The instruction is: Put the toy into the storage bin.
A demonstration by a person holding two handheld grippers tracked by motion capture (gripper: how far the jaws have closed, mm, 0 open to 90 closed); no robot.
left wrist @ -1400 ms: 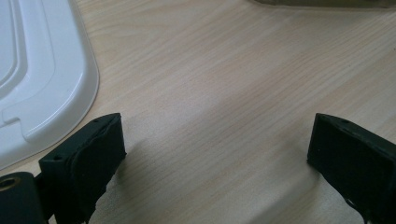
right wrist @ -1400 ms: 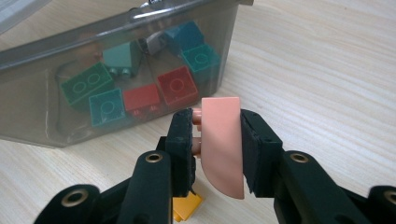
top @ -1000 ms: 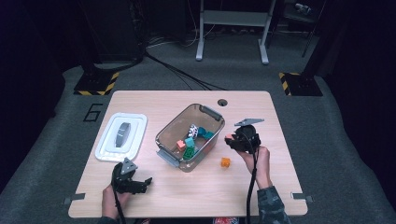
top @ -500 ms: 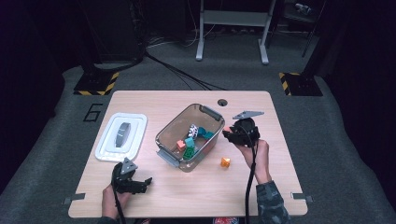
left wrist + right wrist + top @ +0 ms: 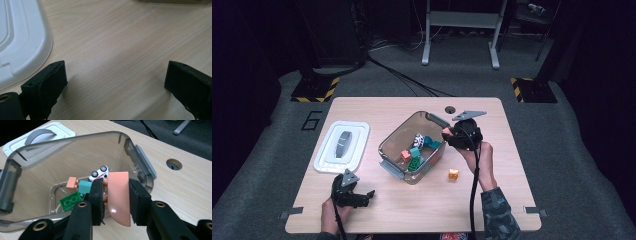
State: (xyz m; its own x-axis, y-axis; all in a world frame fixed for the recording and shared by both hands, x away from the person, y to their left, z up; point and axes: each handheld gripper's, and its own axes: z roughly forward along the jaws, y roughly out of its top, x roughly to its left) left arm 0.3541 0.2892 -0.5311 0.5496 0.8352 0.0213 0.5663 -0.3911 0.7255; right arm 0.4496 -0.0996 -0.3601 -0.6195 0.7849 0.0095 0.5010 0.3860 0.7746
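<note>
My right gripper [image 5: 115, 202] is shut on a salmon-pink curved block [image 5: 119, 195], held just above the near right rim of a clear plastic bin [image 5: 22, 165]. In the high view that gripper [image 5: 451, 136] hovers at the bin's [image 5: 388, 145] right edge. Inside the bin lie a green brick [image 5: 71, 201], a teal block [image 5: 85, 187], a salmon cube [image 5: 72, 182] and a white toy car [image 5: 100, 173]. My left gripper [image 5: 367, 195] rests on the table near the front left; its jaws [image 5: 115, 82] stand wide apart with bare wood between them.
A white lid [image 5: 342, 147] with a grey handle lies left of the bin, and its edge [image 5: 22, 37] is close to my left gripper. An orange block [image 5: 453, 174] sits on the table right of the bin. A round hole [image 5: 450, 108] is at the table's far edge.
My right gripper has carried the pink block left and away from the person, from beside the bin to over its right rim. The left gripper has stayed put.
</note>
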